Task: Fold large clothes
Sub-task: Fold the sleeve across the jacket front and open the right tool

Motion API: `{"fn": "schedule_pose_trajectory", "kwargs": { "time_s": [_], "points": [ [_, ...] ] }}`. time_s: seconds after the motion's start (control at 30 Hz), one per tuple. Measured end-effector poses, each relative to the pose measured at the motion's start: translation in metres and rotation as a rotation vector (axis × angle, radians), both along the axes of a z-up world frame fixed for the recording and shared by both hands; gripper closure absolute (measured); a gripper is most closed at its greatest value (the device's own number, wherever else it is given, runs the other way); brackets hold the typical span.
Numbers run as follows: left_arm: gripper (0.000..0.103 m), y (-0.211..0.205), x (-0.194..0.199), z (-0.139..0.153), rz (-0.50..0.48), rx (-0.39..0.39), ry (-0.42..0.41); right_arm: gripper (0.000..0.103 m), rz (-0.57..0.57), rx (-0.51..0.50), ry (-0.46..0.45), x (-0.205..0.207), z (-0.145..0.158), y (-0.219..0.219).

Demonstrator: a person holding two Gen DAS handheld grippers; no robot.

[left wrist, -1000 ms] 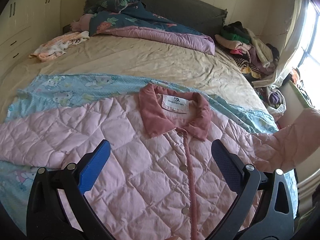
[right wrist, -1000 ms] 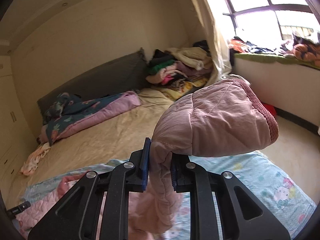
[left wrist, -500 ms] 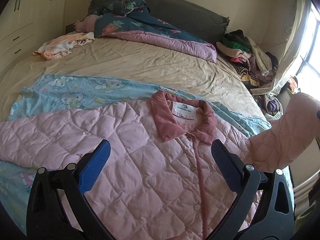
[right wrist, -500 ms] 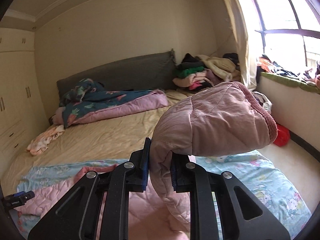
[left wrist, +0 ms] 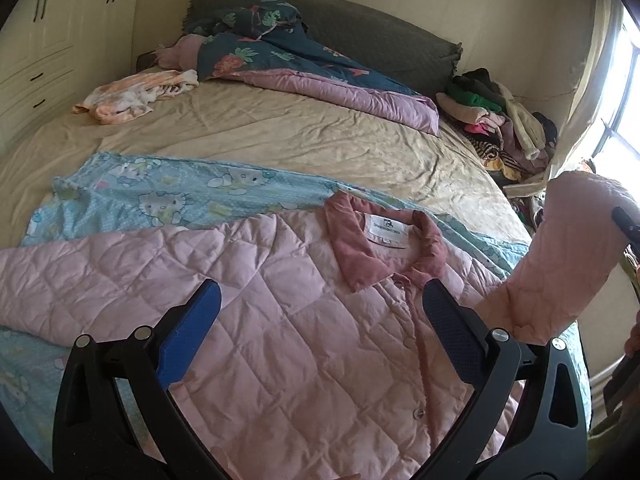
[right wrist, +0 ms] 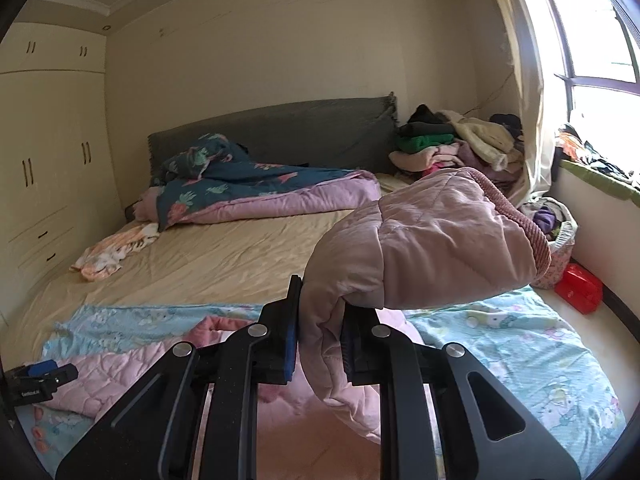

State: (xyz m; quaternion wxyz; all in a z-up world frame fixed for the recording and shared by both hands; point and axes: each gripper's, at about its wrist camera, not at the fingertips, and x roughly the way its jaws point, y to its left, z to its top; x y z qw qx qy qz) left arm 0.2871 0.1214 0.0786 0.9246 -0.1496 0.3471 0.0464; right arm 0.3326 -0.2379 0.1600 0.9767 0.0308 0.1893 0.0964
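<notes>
Right gripper pinching pink quilted jacket sleeve, lifted right of jacket body; fold goes leftward. Left gripper spread, empty, over chest.

Pink quilted jacket on bed

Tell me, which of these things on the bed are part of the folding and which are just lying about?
In the job:
pink quilted jacket
its sleeve, clamped in the right tool
left tool, open above the jacket

Lying about:
cartoon-print blue sheet
dark floral quilt
clothes pile
red box
</notes>
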Motion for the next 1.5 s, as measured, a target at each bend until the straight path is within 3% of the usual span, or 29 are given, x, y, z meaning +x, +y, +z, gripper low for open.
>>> {"fn": "schedule_pose_trajectory", "kwargs": {
  "time_s": [0.47,0.9,1.3,1.5],
  "points": [
    [0.008,0.032,0.0,-0.02,0.037,-0.087,0.014,0.087,0.118,-0.057,0.061,0.008,-0.045,0.075],
    [0.008,0.049,0.0,-0.037,0.049,-0.172,0.031,0.087,0.251,-0.219,0.134,0.005,-0.117,0.151],
    [0.008,0.06,-0.003,-0.036,0.068,-0.195,0.016,0.08,0.476,-0.302,0.284,-0.013,-0.176,0.21],
    [0.008,0.064,-0.001,-0.046,0.07,-0.241,0.037,0.076,0.503,-0.332,0.34,-0.018,-0.195,0.224]
  ]
}}
